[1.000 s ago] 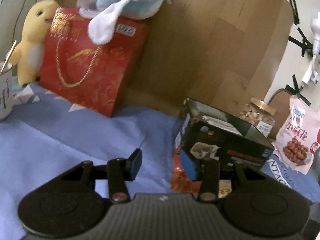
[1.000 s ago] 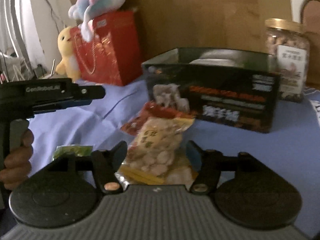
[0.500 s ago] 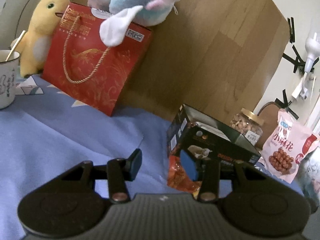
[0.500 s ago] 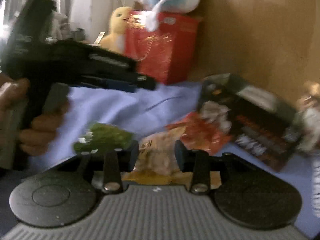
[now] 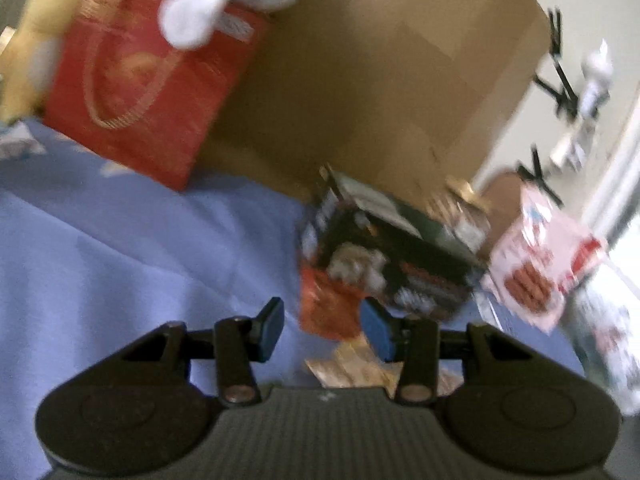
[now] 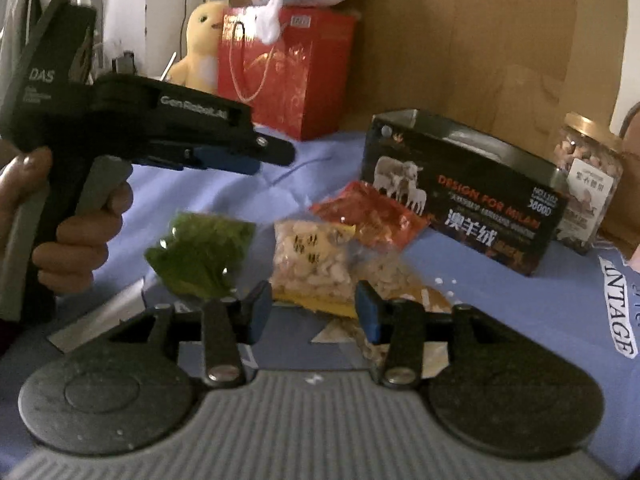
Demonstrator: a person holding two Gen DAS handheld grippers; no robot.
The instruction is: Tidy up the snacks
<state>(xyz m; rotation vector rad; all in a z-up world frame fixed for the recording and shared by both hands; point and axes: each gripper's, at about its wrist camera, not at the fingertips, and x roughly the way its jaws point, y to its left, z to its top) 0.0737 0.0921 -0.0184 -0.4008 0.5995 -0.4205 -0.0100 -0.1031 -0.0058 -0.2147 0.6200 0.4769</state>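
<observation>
The right gripper (image 6: 310, 306) is seen low centre of its own view, jaws partly apart and opening a little, w/ nothing gripped; the clear packet of pale nuts w/ a yellow band (image 6: 312, 264) lies just beyond the jaws on the lilac-blue cloth (image 6: 520, 308). A green crinkly snack packet (image 6: 200, 254) sits left of it, an orange-red foil packet (image 6: 370, 216) upper right, touching the open black cardboard box w/ sheep print (image 6: 460, 196).

Judged step: the pale packet is being lined up for a pick, prob. for the box. To be done well, the jaws should be eased down over the packet's bunched middle, not its slippery flat edge, and closed only once both pads bracket it; the green packet beside should not be caught.

The left gripper (image 5: 322, 330) is shown in its own blurred view w/ jaws partly open, nothing held; the orange-red packet (image 5: 330, 308) appears beyond the gap, not between the pads.

Only the right view shows the green packet, the left gripper (image 6: 272, 156) from the side at upper left, and the hand (image 6: 76, 236) on its handle. Only the left view shows the pink snack bag w/ red balls (image 5: 540, 268) at right. The glass nut jar w/ gold lid (image 6: 588, 184) is sharp only in the right view.
</observation>
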